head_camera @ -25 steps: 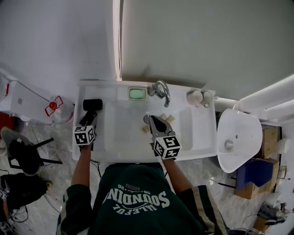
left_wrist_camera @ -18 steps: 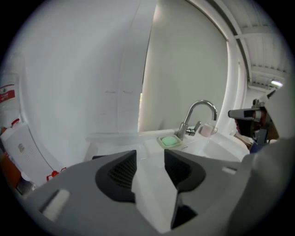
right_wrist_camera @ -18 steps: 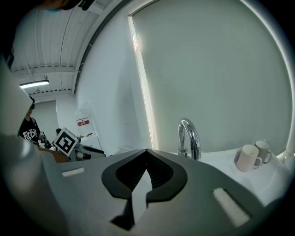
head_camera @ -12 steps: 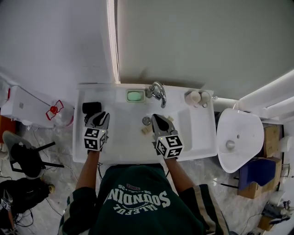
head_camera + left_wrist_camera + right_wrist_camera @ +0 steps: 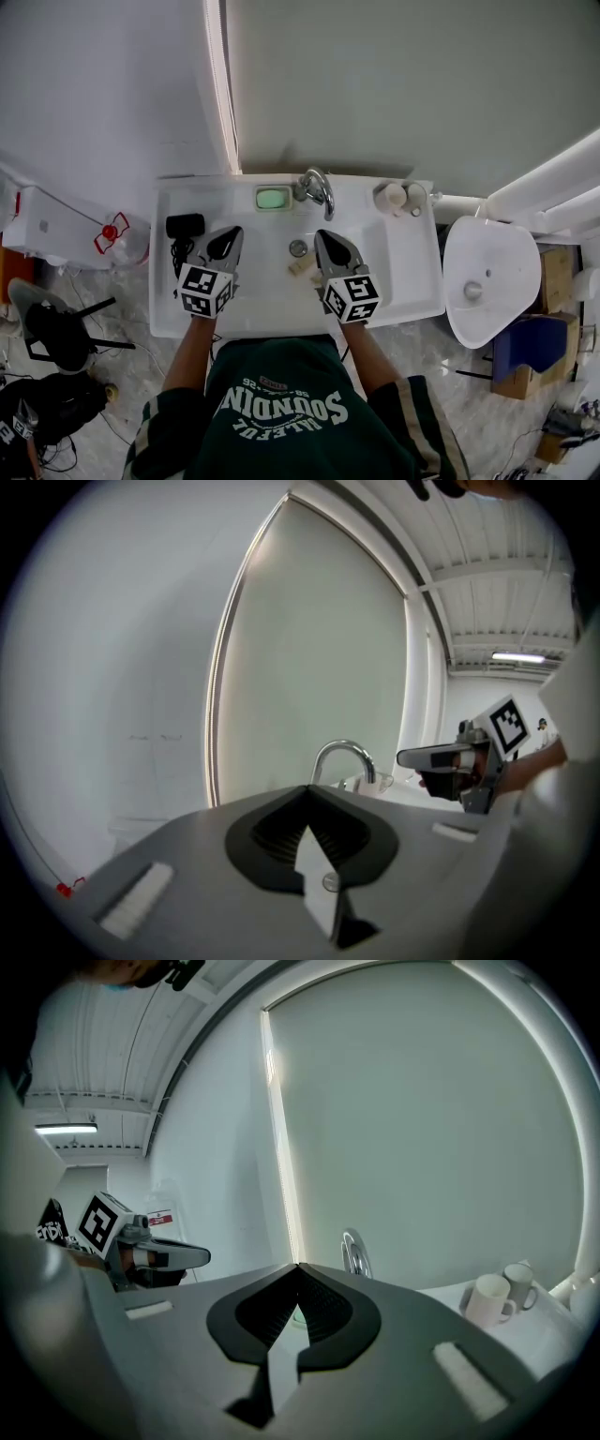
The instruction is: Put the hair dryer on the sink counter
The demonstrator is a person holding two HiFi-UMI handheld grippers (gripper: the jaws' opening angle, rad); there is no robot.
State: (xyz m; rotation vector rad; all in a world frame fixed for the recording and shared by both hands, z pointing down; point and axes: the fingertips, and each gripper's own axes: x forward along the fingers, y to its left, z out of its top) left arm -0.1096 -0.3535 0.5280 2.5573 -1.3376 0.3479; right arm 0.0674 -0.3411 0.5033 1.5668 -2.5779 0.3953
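The black hair dryer (image 5: 186, 226) lies on the left end of the white sink counter (image 5: 405, 281), its cord trailing toward the front edge. My left gripper (image 5: 227, 235) hangs to the right of it, apart from it, over the basin's left side. Its jaws have just been closing and meet with nothing between them (image 5: 307, 790). My right gripper (image 5: 329, 238) hovers over the middle of the basin, shut and empty (image 5: 298, 1267). Each gripper shows in the other's view: the right gripper (image 5: 414, 757) and the left gripper (image 5: 201, 1256).
A chrome faucet (image 5: 315, 187) and a green soap dish (image 5: 273, 198) stand at the back of the sink. Two mugs (image 5: 395, 198) sit at the back right. Small pale items (image 5: 300, 265) lie near the drain. A white toilet (image 5: 487, 281) stands to the right, a black chair (image 5: 49, 328) on the left.
The left gripper let go of the hair dryer, lifted away to the right over the basin and closed its jaws. The right gripper rose a little.
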